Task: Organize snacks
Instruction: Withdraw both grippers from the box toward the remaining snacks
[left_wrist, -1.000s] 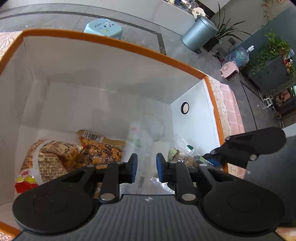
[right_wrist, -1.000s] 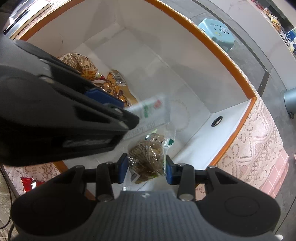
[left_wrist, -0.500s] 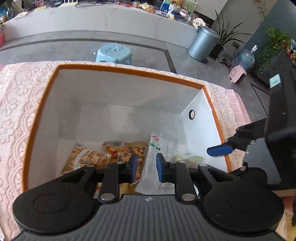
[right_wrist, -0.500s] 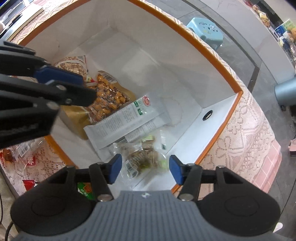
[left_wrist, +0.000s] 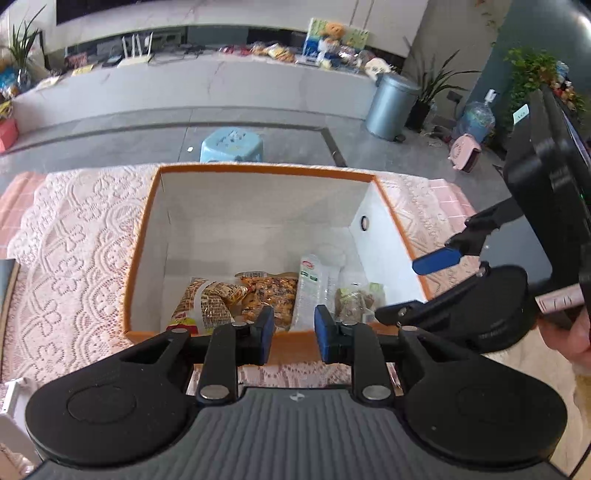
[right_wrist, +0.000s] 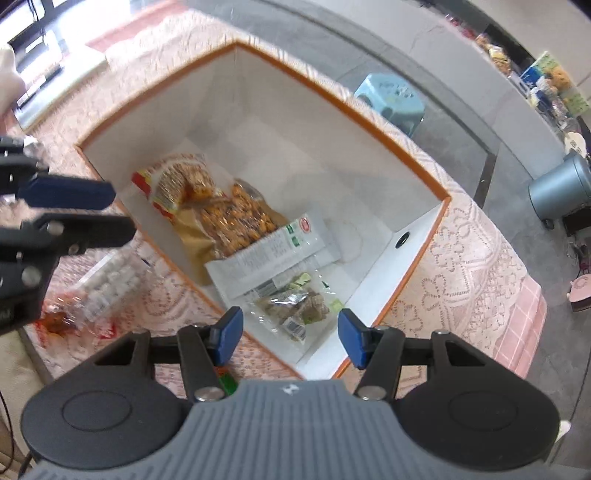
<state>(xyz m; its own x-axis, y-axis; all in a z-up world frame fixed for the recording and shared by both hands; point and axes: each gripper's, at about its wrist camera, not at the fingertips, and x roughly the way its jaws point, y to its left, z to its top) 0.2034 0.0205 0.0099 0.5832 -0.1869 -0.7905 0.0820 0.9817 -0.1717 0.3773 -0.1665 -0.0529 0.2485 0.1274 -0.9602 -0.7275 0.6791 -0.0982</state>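
1. The left gripper is opening, empty, above the orange-rimmed box.
2. The right gripper is hovering released over the snack packets lying inside the box.
3. Risk: reaching for the table's remaining snacks, the grippers could be colliding.
4. Those snacks are blurring, possibly wrapped candies.

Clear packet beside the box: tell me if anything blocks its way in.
Nothing visible does. The clear packet lies on the lace cloth by the box, whose top is open; both grippers are above, holding nothing.
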